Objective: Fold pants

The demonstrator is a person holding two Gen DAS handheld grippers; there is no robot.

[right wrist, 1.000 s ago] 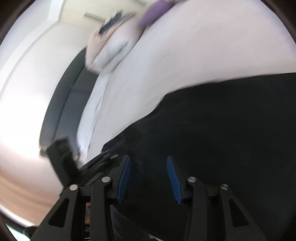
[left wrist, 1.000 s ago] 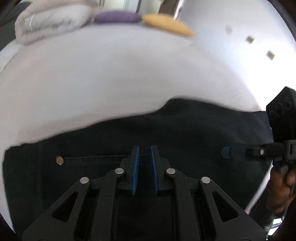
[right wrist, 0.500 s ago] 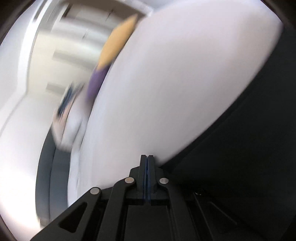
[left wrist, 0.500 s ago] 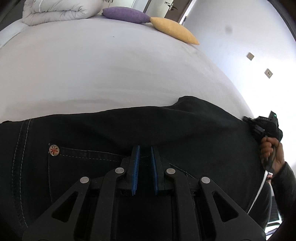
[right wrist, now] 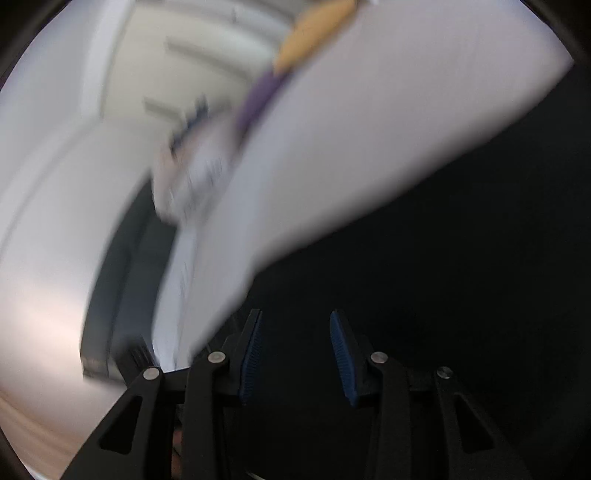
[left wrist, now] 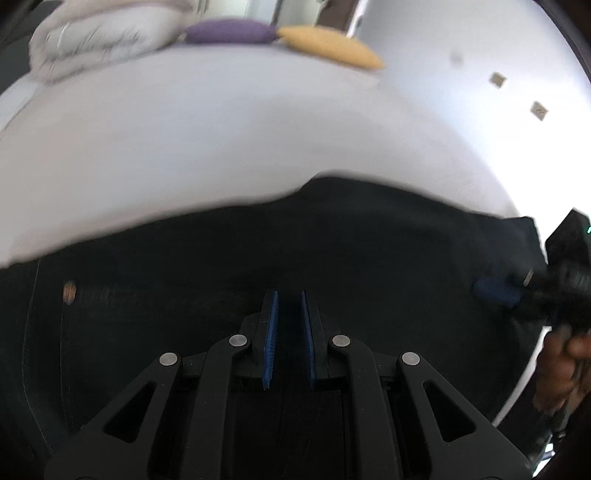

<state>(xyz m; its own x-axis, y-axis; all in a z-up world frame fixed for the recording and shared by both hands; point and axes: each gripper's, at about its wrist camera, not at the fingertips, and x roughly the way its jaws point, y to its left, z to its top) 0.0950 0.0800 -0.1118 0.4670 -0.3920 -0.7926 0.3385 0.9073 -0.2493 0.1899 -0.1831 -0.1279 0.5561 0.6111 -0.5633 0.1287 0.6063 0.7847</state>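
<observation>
1. A pair of dark navy denim pants [left wrist: 332, 251] lies spread flat on a wide bed covered by a pale lilac-grey sheet [left wrist: 221, 140], along the near part of the bed in the left wrist view.
2. A small round copper-coloured metal rivet [left wrist: 69, 292] sits on the denim at the left, beside a blurred line of stitching.
3. The left gripper [left wrist: 288, 314], black with blue ribbed pads, hangs over the middle of the pants. Its jaws stand only a narrow slit apart, nearly closed. Dark cloth shows through the slit, but whether any fold is pinched there cannot be told.
4. The right gripper [right wrist: 295, 332] appears in its own view over the dark cloth near the pants' edge. Its jaws have just been opening and stand clearly apart, and the pads press on nothing; the denim lies beneath them.
5. In the left wrist view that same right gripper comes in from the right edge, its blue tip over the far end of the pants, with the person's hand [left wrist: 561, 365] wrapped around its handle.
6. At the far end of the bed lie a folded white quilted duvet [left wrist: 99, 37], a purple oval cushion [left wrist: 229, 31] and a yellow oval cushion [left wrist: 328, 46], side by side.
7. Both views are smeared by motion.
</observation>
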